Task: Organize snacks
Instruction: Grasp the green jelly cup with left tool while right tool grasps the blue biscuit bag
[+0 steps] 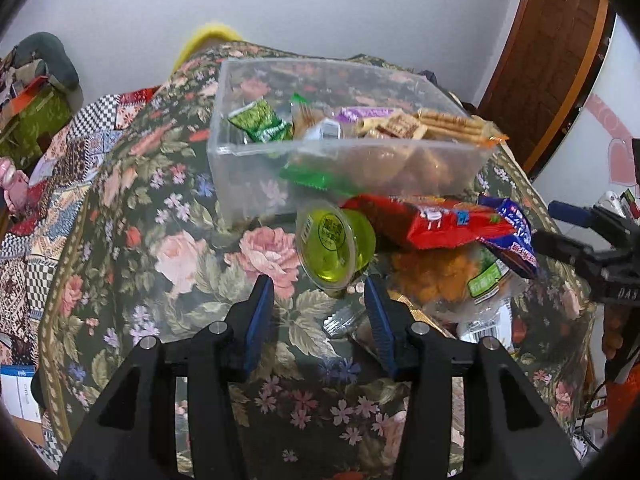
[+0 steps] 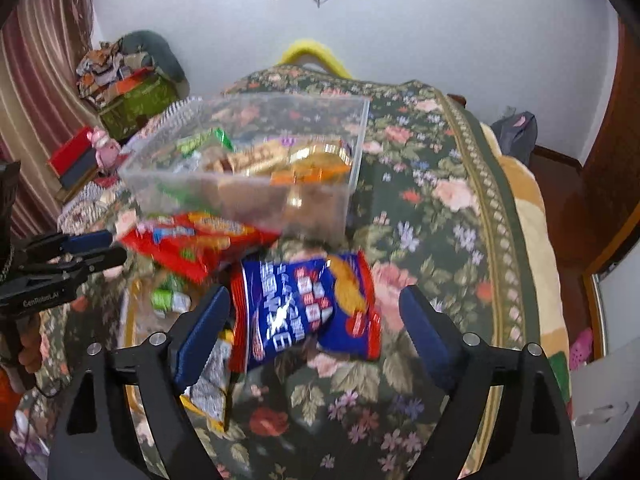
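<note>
The left gripper point(image 1: 320, 300) stands with its jaws parted and empty just short of the green jelly cup point(image 1: 335, 250), which lies tipped on its side on the floral cloth point(image 1: 132, 184) in front of the clear bin point(image 1: 344, 148) that already holds several snacks. The right gripper point(image 2: 316, 320) has its jaws spread wide on either side of the blue snack bag point(image 2: 304, 312), pads clear of it, nothing grasped. Risks: the tipped cup may roll off one pad if closed off-centre, the slack bag may slip or crush, and the two grippers work close together beside the red packet point(image 2: 192, 244), so a collision is possible.
</note>
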A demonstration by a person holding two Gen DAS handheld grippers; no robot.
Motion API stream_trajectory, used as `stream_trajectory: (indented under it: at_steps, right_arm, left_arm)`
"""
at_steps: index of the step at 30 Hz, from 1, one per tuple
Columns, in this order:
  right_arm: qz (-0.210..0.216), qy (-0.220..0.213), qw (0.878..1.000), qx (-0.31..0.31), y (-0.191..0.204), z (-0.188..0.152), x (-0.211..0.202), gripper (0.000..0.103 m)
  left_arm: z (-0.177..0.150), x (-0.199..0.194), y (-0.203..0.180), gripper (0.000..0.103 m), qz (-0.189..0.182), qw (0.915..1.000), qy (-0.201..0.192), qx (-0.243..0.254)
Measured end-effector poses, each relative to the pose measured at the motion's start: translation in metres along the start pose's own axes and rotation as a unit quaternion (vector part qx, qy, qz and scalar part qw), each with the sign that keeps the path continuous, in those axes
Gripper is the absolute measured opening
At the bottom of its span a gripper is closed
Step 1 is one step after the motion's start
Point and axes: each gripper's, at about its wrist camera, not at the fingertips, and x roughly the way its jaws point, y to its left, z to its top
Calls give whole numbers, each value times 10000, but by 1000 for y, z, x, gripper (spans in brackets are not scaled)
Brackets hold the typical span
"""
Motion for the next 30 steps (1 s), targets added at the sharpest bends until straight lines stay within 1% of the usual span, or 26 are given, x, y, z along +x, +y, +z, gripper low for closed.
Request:
stream_trajectory:
  at_steps: [2,3,6,10,18,22,23,25,26,27,28,30]
  right_arm:
    - [0,86,10000,14,1,-5,6,89]
    - [5,117,9999,30,1,-7,8,90]
    - [14,214,9997,85,-1,-8,16,91]
    - [38,250,9995,173,-4,-6,24,95]
    - [56,240,9996,125,-3,1,38,95]
    - [55,215,9996,153,-4,3,42,94]
    - [56,208,9996,168,-4,3,43,92]
    - [40,192,9997,170,-4,4,43,88]
    - [23,176,9997,173,-5,3,42,81]
    - [-5,165,9997,166,-5,3,40,77]
    - [6,156,9997,174,-7,3,40,75]
    - [44,121,9997,212,-10,2,36,68]
  left_arm:
    - [1,4,-1,52,-27,10000,4,-36]
    - [2,6,-2,55,-39,10000,-1,-46]
    - [6,13,-4,60,-43,10000,-5,-37]
    - [14,23,-7,61,-45,10000,17,-51]
    - [27,54,-5,61,29,9998,139,-136]
    - [25,61,-3,60,-2,9998,84,-204]
    - [25,61,-4,55,-15,9998,50,-166]
    - [23,60,-7,55,37,10000,3,-90]
    - [21,58,-9,55,58,10000,-22,-65]
    - [20,57,-10,55,72,10000,-41,-54]
    - [18,55,-10,55,79,9999,-44,-63]
    - [15,52,-9,55,38,9999,-42,-125]
